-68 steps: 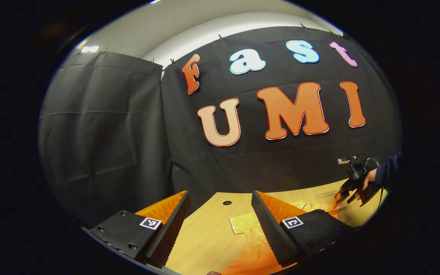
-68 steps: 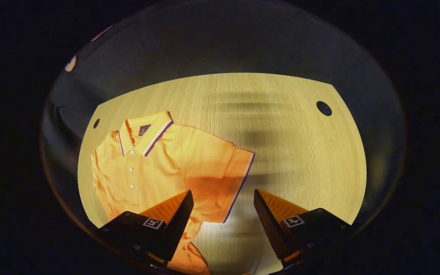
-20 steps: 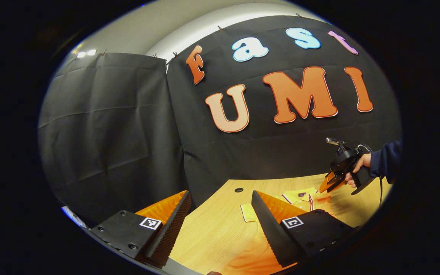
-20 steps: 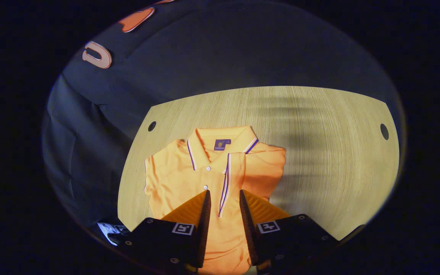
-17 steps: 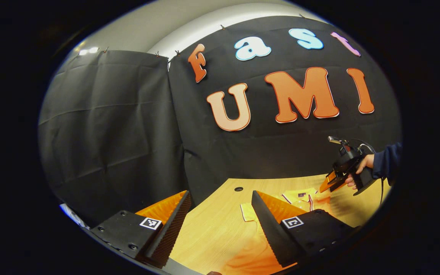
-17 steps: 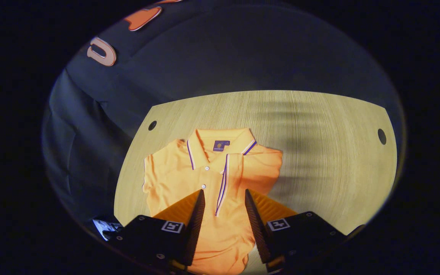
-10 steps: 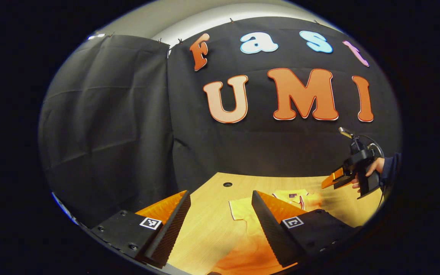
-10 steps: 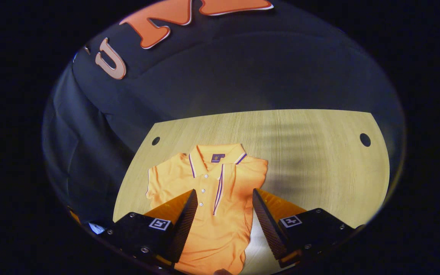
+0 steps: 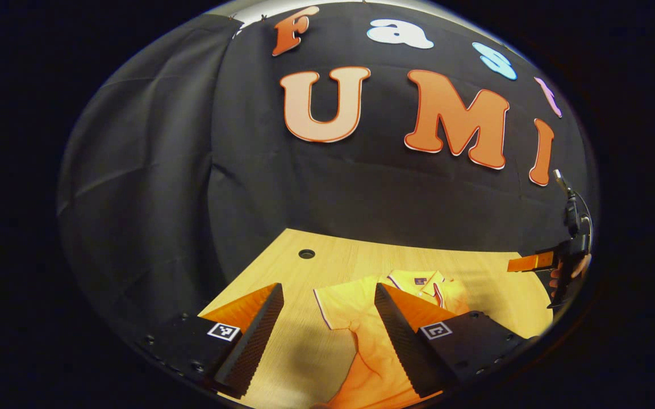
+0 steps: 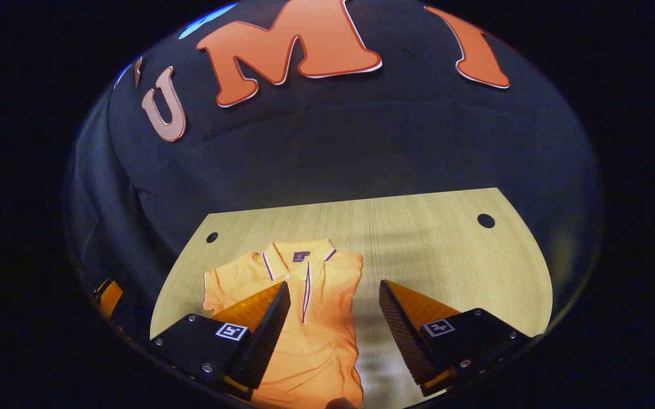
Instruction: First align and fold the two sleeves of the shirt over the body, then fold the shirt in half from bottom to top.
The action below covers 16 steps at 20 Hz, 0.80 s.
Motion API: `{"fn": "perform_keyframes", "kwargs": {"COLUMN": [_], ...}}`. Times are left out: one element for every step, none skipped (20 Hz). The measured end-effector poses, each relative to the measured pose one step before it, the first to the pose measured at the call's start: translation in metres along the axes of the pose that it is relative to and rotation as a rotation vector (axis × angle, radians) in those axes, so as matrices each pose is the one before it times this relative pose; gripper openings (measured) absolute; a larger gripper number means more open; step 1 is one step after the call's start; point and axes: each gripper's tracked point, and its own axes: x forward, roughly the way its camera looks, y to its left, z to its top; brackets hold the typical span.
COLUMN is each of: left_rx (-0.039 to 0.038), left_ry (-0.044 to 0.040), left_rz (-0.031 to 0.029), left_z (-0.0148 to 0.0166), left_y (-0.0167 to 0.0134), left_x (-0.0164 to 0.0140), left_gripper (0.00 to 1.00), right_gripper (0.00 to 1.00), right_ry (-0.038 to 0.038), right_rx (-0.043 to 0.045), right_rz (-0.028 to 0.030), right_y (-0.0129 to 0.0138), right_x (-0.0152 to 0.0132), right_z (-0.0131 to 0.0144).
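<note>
Right gripper (image 10: 333,295) — fingers spread apart, holding nothing, poised above the near part of the orange polo shirt (image 10: 310,335). Left gripper (image 9: 327,298) — fingers likewise spread and empty, with the shirt's unfolded sleeve (image 9: 336,301) lying just ahead between them. The shirt lies flat on the wooden worktop (image 10: 446,250), collar (image 10: 299,253) toward the booth wall, its long axis running away from the right gripper. One sleeve (image 10: 333,284) is already folded over the body, its piped hem running alongside the placket; the other sleeve (image 10: 222,281) is spread flat on the left gripper's side, so the left gripper is the nearer for the next fold. Compared with one second earlier, the right fingers — then nearly closed about the folded sleeve's hem — have parted and drawn back from the shirt, and the left gripper has tipped down toward its sleeve.
</note>
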Motion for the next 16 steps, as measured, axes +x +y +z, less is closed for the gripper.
{"fn": "perform_keyframes", "kwargs": {"left_rx": [0.00937,0.01335,0.00734,-0.00117,0.01147,0.01927,0.0111,0.00208,-0.00712,-0.01206,-0.00763,-0.00624,-0.00592,-0.00583,-0.01074,-0.00382], "left_ry": [0.02503,0.03369,0.03367,0.02899,0.04295,0.04819,0.05044,0.05366,0.04462,0.036,0.03286,0.03598,0.03555,0.04278,0.03246,0.04209], "left_rz": [0.01366,-0.02433,-0.03162,-0.029,-0.02198,-0.02166,-0.01885,-0.02137,-0.01915,-0.00952,-0.00296,0.0078,0.00746,0.00271,0.00595,0.00666], "left_z": [-0.00153,-0.00408,-0.00487,-0.00402,-0.00776,-0.00775,-0.00737,-0.00654,-0.00735,-0.00421,-0.0022,-0.00367,-0.00128,-0.00332,0.00035,-0.00313], "left_y": [0.00697,-0.00074,-0.00188,-0.00442,-0.00452,-0.00238,-0.0038,-0.00365,-0.00028,0.00033,0.00229,0.00203,0.00135,0.00158,0.00131,0.00156], "left_x": [0.01519,0.01244,0.01472,0.01002,0.01227,0.01353,0.01332,0.00853,0.01282,0.01199,0.0105,0.01113,0.01234,0.00975,0.01169,0.01064], "left_gripper": [0.99,0.99,0.99,0.98,0.98,0.98,0.98,0.98,0.98,0.98,0.98,0.98,0.98,0.98,0.98,0.98], "right_gripper": [0.96,0.97,0.98,0.97,0.97,0.97,0.97,0.98,0.98,0.98,0.98,0.98,0.98,0.98,0.98,0.98], "right_ry": [-0.02249,-0.01414,-0.01398,-0.00737,-0.01174,-0.01439,-0.01253,-0.01114,-0.00779,-0.00648,-0.00714,-0.00688,-0.00919,-0.00998,-0.0059,-0.01018], "right_rx": [0.0066,0.00684,0.00915,0.01076,0.01218,0.01043,0.00768,0.0048,0.00299,0.00262,0.00528,0.00848,0.00975,0.00835,0.00219,-0.00265], "right_rz": [-0.02787,-0.02594,-0.02683,-0.02937,-0.0252,-0.02628,-0.02121,-0.02507,-0.01923,-0.0221,-0.0148,-0.01507,-0.01397,-0.01542,-0.01598,-0.01339], "right_y": [-0.00252,-0.00309,-0.003,-0.00439,-0.0045,-0.00323,-0.00446,-0.0052,-0.00607,-0.00652,-0.00647,-0.00579,-0.00776,-0.00749,-0.00841,-0.0072], "right_x": [-0.00683,-0.00829,-0.0077,-0.00843,-0.00907,-0.00822,-0.00918,-0.00957,-0.00932,-0.01141,-0.00996,-0.00997,-0.00921,-0.00788,-0.00803,-0.00715], "right_z": [0.00188,-0.00062,-0.00013,-0.00238,-0.00129,-0.001,-0.00171,-0.00316,-0.00268,-0.00355,-0.00144,-0.0022,-0.00085,-0.00195,-0.00279,-0.00292]}}
